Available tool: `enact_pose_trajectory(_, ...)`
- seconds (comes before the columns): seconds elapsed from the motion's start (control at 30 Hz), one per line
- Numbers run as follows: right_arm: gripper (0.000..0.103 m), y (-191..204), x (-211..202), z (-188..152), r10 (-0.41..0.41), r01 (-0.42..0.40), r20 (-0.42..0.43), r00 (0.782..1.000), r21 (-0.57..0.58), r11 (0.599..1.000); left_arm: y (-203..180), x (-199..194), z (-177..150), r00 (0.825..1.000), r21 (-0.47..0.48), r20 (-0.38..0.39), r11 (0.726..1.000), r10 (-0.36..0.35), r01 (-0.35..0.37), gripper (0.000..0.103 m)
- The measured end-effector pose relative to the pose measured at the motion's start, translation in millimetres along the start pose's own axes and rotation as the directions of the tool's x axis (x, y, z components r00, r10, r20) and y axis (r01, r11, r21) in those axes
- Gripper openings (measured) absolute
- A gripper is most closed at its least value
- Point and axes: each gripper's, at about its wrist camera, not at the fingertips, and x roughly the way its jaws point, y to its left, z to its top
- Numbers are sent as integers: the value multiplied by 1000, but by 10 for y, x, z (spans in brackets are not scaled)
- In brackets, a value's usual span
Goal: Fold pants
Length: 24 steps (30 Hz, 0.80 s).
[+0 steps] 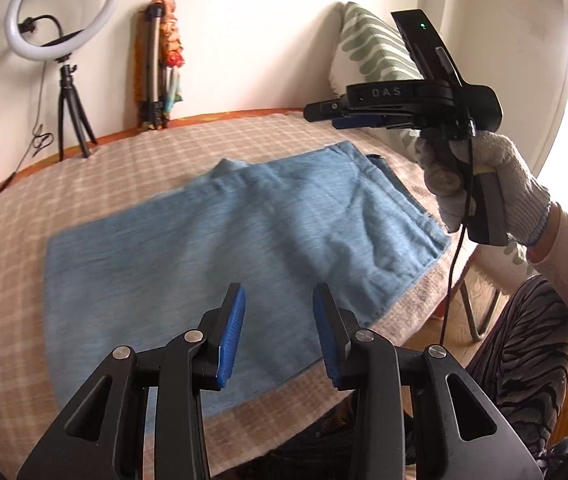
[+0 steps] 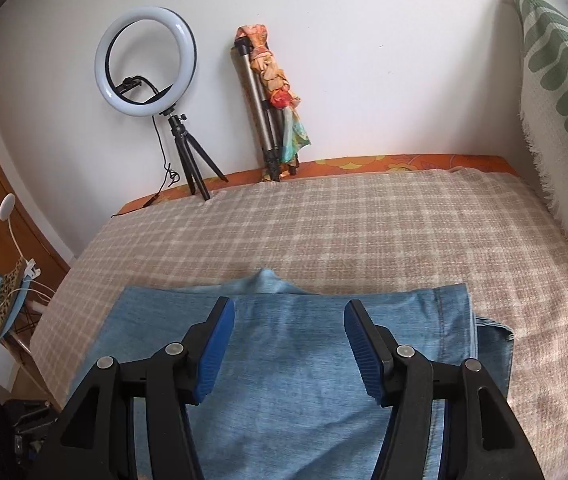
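The pants (image 1: 220, 248) lie flat on the checked blanket (image 1: 164, 148) that covers the bed, already doubled over into a broad, fairly neat rectangle, with a lower layer peeping out along the far right edge and a small hump of cloth at the back. Judging by that, most of the folding looks done; what may be left is one more fold to make the bundle smaller, or a bit of smoothing at that hump and the loose edge (whether another fold is wanted I can't say from here). The left gripper (image 1: 278, 330) hangs above the near edge of the pants with its blue pads apart and nothing between them. The right gripper (image 2: 289, 350) is likewise released, its jaws standing wider, empty, over the middle of the cloth; in the left view it shows up raised off the bed in a gloved hand (image 1: 479, 184). Around the work, a ring light (image 2: 146, 72) on a small tripod and a folded tripod (image 2: 264, 120) with a bright scarf lean at the wall, well apart from the pants, and a green-patterned cushion (image 2: 563, 80) stands at the right end. Nothing lies on the blanket in the way.
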Motion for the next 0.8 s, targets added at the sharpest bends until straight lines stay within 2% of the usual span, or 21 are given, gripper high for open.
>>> enact_pose_trajectory(0.03,56,90,70,-16,9,-9,-8,1000,-13,1000,115,-33,-44,999,-18,-1,999,34,-34,33)
enact_pose_trajectory(0.07,42,175,146,-35,25,-26,-19,999,-23,999,232,-54,-76,998,-40,-6,997,65,-65,33)
enact_pose_trajectory(0.1,36,254,235,-48,51,-52,-40,998,-31,998,348,-68,-113,995,-64,-11,993,98,-99,33)
enact_pose_trajectory(0.23,36,587,566,-171,92,-101,-107,990,-82,992,766,-121,-258,981,-147,-36,970,191,-194,33)
enact_pose_trajectory(0.37,36,844,846,-298,85,-110,-174,981,-139,984,994,-78,-359,967,-170,-64,952,247,-254,33)
enact_pose_trajectory(0.53,36,1014,1046,-369,81,-120,-212,974,-180,976,1162,-12,-475,959,-191,-100,941,265,-280,33)
enact_pose_trajectory(0.7,36,1152,1195,-446,38,-101,-246,969,-247,964,1248,61,-558,956,-211,-139,935,259,-284,33)
enact_pose_trajectory(0.8,36,1161,1270,-487,20,-94,-269,963,-264,960,1281,63,-569,955,-214,-146,934,259,-286,39)
